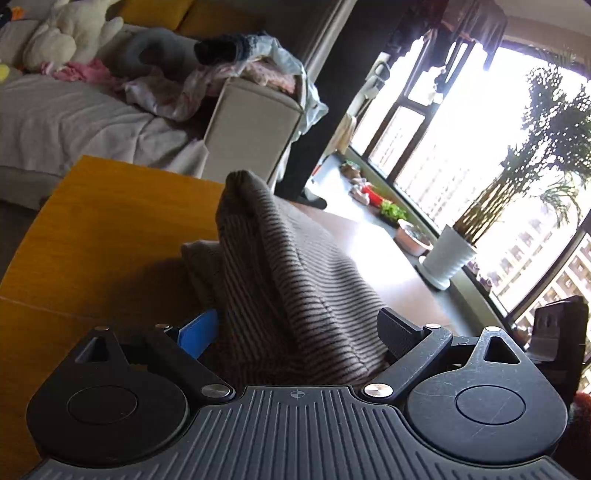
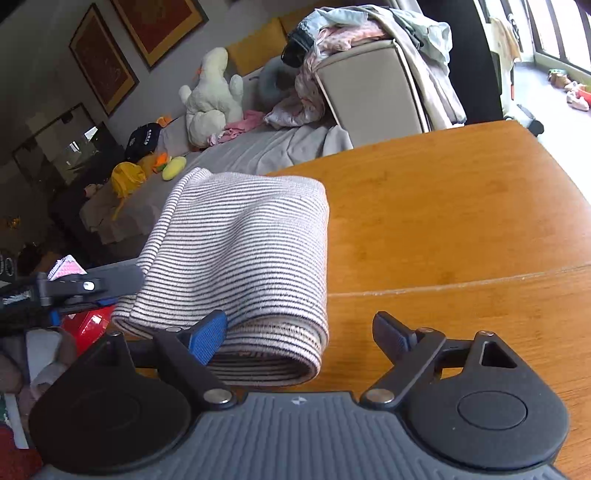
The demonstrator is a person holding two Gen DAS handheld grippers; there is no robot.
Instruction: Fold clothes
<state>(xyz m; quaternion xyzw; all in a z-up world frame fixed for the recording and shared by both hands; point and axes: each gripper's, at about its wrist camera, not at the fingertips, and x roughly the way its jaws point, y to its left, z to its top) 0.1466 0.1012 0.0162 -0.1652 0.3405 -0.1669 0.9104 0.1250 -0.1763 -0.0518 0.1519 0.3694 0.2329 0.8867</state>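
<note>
A folded grey-and-white striped garment (image 2: pixel 243 251) lies on the wooden table (image 2: pixel 443 206). My right gripper (image 2: pixel 301 334) is open at the garment's near end. Its blue-padded left finger rests against the rolled fold and its right finger stands over bare wood. In the left wrist view the same striped garment (image 1: pixel 288 280) bunches up into a peak between the wide-apart fingers of my left gripper (image 1: pixel 297 334), which is open. One of the left gripper's fingers (image 2: pixel 118 275) shows in the right wrist view, touching the garment's left edge.
A beige sofa (image 2: pixel 258 147) behind the table holds a pile of clothes (image 2: pixel 362 33) on its armrest, a white plush toy (image 2: pixel 212 96) and small items. A potted plant (image 1: pixel 448 258) stands by the large windows. A seam (image 2: pixel 461 284) crosses the tabletop.
</note>
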